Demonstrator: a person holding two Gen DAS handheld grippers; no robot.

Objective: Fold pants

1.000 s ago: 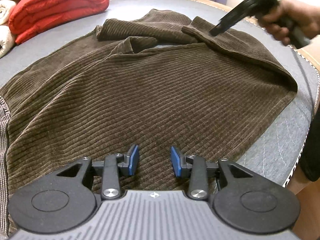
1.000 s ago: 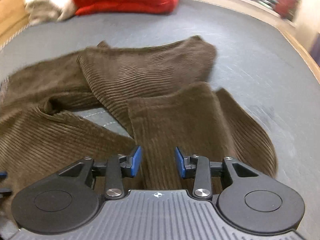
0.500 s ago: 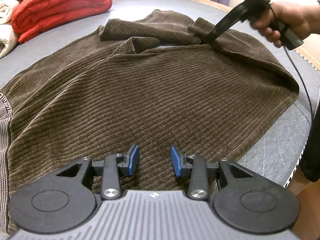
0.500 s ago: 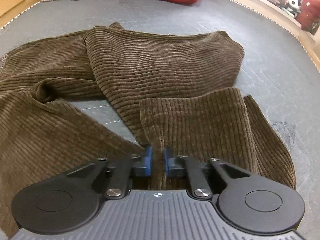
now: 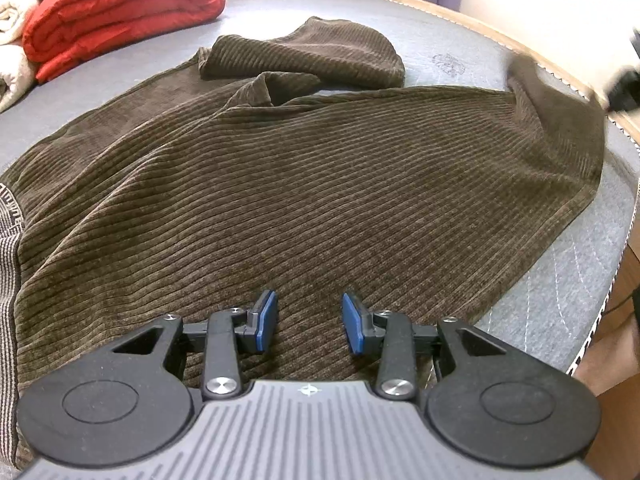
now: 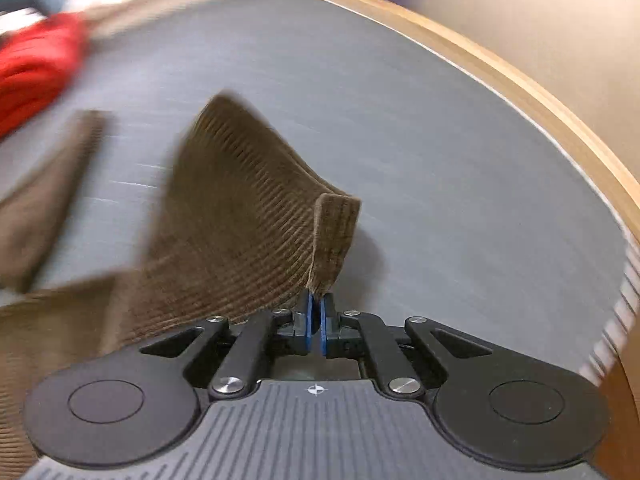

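Brown corduroy pants (image 5: 300, 184) lie spread across a grey mattress (image 5: 440, 48). My left gripper (image 5: 308, 320) hovers low over the near part of the pants, open, with only flat cloth below its blue pads. My right gripper (image 6: 316, 308) is shut on the hem (image 6: 334, 240) of one pant leg (image 6: 240, 216), which rises off the mattress and trails back to the left. In the left wrist view that leg end (image 5: 560, 120) is stretched toward the far right edge, where a blurred dark shape shows. The other leg (image 5: 312, 56) lies folded at the back.
A rolled red quilt (image 5: 120, 8) and a white blanket (image 5: 12, 60) sit at the back left of the mattress. A wooden bed frame (image 6: 520, 92) runs along the right side. A person's leg (image 5: 612, 360) stands beside the bed at the lower right.
The right gripper closed on the pant leg's end and swung it out to the right, unfolding that leg off the pile. The left gripper stayed put and open.
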